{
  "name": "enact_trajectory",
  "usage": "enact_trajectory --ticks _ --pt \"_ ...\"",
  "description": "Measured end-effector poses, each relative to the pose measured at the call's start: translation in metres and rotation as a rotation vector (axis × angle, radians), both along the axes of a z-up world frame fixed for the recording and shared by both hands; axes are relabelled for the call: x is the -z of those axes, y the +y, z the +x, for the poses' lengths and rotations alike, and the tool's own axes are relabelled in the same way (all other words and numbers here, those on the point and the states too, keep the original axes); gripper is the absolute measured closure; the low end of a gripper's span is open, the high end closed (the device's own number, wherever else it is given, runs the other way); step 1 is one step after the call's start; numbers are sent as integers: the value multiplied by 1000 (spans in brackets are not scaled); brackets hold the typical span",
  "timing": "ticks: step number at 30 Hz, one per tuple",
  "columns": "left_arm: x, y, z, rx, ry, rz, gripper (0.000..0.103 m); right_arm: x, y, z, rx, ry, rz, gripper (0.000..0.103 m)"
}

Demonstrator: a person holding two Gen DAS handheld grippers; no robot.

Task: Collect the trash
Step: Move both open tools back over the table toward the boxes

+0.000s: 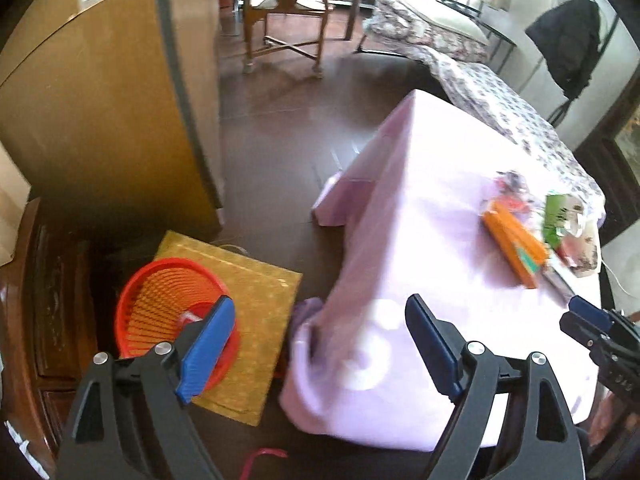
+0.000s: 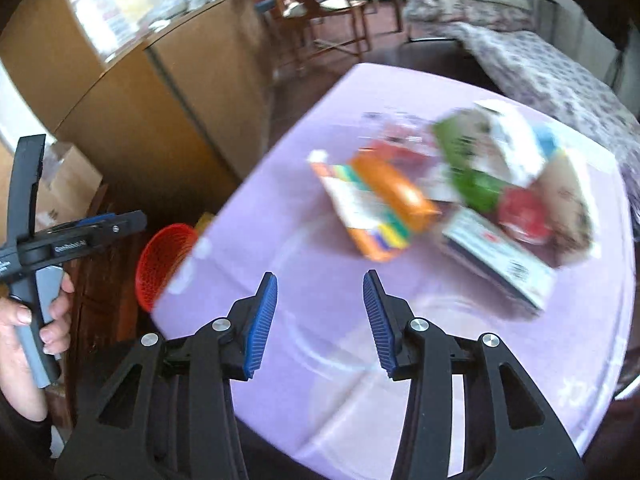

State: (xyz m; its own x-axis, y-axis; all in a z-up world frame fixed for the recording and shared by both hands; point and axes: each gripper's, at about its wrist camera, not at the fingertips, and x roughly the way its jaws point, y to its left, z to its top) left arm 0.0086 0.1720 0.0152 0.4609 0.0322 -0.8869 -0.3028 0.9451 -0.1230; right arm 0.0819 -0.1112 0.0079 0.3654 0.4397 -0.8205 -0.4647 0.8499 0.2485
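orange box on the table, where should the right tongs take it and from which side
Probably across its narrow width near the end closest to the right tongs, coming down from above. The orange box lies flat on the pink cloth, long and slim, with its near end clear while its far end crowds the green pack and the white box. Blur hides finer detail.

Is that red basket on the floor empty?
No: the red basket stands upright with at least one red-and-white piece inside; a gripper finger hides the rest.
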Motion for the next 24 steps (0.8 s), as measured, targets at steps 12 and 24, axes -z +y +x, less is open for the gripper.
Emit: enact_trajectory --ticks 12,24 --pt "11 -92 55 139 52 -68 17 5 -70 10 144 -86 37 46" --pt "28 -142 116 92 126 -194 15 18 -112 22 240 -47 118 43"
